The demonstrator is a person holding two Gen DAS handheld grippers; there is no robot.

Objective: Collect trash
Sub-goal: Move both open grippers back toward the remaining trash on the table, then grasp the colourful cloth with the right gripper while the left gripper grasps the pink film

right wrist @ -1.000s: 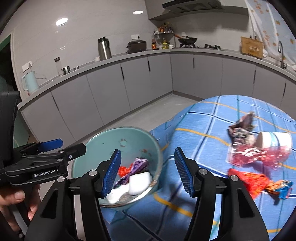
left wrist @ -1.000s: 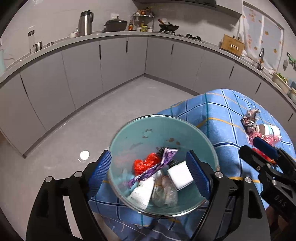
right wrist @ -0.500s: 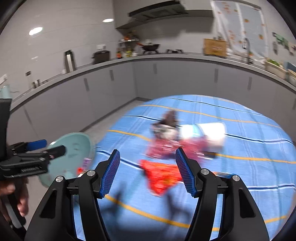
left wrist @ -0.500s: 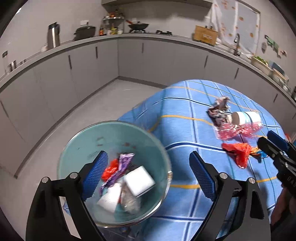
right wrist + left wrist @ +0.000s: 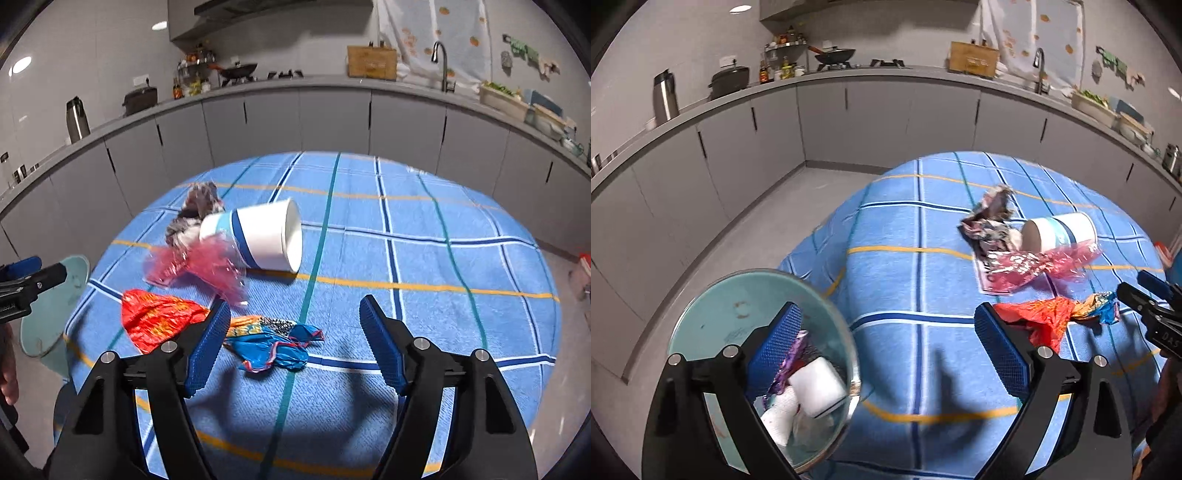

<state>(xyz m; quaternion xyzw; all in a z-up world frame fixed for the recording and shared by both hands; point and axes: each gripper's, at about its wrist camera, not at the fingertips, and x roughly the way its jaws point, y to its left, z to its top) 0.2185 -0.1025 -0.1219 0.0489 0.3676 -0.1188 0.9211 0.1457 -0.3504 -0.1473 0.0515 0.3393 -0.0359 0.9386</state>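
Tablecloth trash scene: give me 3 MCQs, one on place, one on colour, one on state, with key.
1. Where is the teal bin?
A. On the tablecloth's middle
B. Off the table's edge, near the left hand-held gripper
C. On the counter

2. What colour band rings the white cup?
A. Blue
B. Green
C. Black

3. How is the right hand-held gripper?
A. Shut on the cup
B. Shut on the red wrapper
C. Open, holding nothing

Key: B, the bin sits past the blue tablecloth edge, over the floor. A, blue bands show near the cup's base. C, the fingers stand wide apart above the blue-and-orange wrapper, beside the red wrapper.
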